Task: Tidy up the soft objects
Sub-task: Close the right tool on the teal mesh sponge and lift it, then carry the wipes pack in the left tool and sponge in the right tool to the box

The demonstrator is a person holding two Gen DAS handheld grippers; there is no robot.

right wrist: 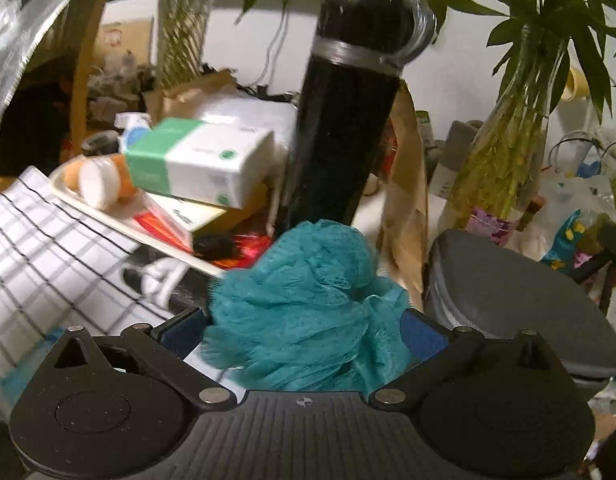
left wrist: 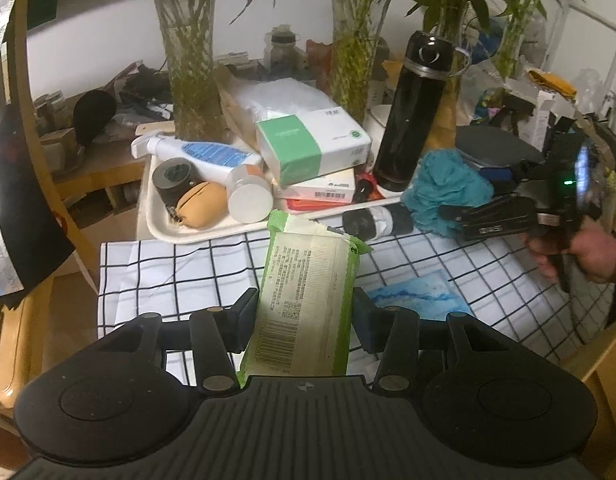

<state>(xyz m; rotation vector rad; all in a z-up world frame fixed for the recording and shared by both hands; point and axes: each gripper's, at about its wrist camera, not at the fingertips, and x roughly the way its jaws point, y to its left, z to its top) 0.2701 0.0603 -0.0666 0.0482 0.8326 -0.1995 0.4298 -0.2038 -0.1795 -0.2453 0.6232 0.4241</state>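
Left gripper (left wrist: 306, 312): closed narrow on a green-and-white wipes pack (left wrist: 308, 292), fingers pressing its two long sides. Pack is held above the checked cloth (left wrist: 168, 268) on the counter, its far end pointing toward the white tray (left wrist: 164, 228).

Right gripper (right wrist: 304, 336): set wide, the teal mesh bath pouf (right wrist: 304, 304) bulging between the fingers. The blue pads (right wrist: 421, 338) look to be touching it, but I cannot tell whether it is gripped or only bracketed. The pouf sits just in front of the black flask (right wrist: 343, 120), beside a grey case (right wrist: 519, 300).

Outward: a rolled black-and-white sock (left wrist: 377, 222) lies on the cloth near the tray edge, touched by neither gripper. The tray is crowded with a tan pouch (left wrist: 202, 210), spray bottle (left wrist: 204, 154), tissue box (left wrist: 308, 148) and other items.

Progress, as a judgement: early to middle. One soft item is in hand, one is being taken, and the sock remains. No obvious gathering spot shows yet.
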